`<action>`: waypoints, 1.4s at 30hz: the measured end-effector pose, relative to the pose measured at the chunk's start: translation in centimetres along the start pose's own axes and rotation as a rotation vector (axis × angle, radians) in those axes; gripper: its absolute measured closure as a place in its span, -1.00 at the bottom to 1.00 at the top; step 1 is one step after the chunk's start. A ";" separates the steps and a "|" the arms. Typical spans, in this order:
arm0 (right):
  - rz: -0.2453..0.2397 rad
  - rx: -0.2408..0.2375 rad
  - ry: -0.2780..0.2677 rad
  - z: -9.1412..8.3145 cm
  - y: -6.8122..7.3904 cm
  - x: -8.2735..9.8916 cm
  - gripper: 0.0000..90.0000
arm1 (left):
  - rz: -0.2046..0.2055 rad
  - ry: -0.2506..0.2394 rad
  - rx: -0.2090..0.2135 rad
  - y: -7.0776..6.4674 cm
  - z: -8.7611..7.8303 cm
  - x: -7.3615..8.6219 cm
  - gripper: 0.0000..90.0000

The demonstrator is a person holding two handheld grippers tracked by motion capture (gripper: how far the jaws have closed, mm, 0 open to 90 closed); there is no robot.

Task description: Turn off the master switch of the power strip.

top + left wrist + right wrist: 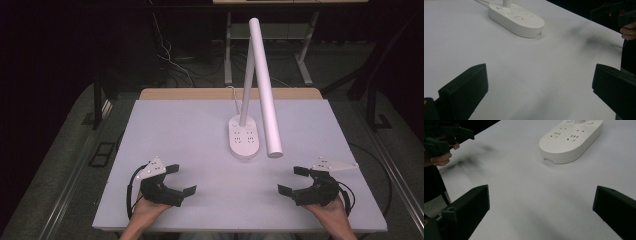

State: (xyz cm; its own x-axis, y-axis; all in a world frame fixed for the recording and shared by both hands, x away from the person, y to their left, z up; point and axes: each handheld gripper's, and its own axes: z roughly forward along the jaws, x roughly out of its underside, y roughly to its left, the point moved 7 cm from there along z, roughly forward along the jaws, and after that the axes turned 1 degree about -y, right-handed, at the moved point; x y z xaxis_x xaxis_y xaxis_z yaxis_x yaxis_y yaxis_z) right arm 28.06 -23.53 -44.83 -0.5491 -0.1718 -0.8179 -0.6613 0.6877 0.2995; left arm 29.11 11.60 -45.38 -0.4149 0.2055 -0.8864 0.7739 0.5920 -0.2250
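White table (175, 125) in a dark room carries a lamp (244, 137), base just past centre toward 12 o'clock, head folded down over it. Left gripper (182, 179) at 7 o'clock and right gripper (290, 180) at 5 o'clock rest apart, jaws spread, holding nothing. Both point inward at the base, probably staged for a two-handed reach.

Lamp base (244, 137) on surface (190, 125), just right of centre, toward far half. Stem rises from base's far end; lamp head (265, 90) slants above base's right side. Cord runs from base to far edge. Left gripper (175, 179) at near left, right gripper (295, 180) at near right, well apart, base between and beyond them.
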 end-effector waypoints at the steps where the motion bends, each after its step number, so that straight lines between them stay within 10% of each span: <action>1: -0.003 0.000 0.002 0.0 0.0 0.0 -1.00 | 0.000 -0.001 0.001 0.0 0.0 0.0 -1.00; 42: 0.006 0.014 0.013 -0.5 -0.6 0.7 -1.00 | 0.007 0.080 0.021 -0.4 0.6 -0.4 -1.00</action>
State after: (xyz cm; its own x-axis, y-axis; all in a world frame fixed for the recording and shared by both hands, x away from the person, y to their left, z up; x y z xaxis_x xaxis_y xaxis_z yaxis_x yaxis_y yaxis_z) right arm 27.82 -24.36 -45.30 -0.5592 -0.1768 -0.8100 -0.6510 0.6986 0.2969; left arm 29.23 10.85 -45.19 -0.4452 0.2718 -0.8532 0.7868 0.5736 -0.2278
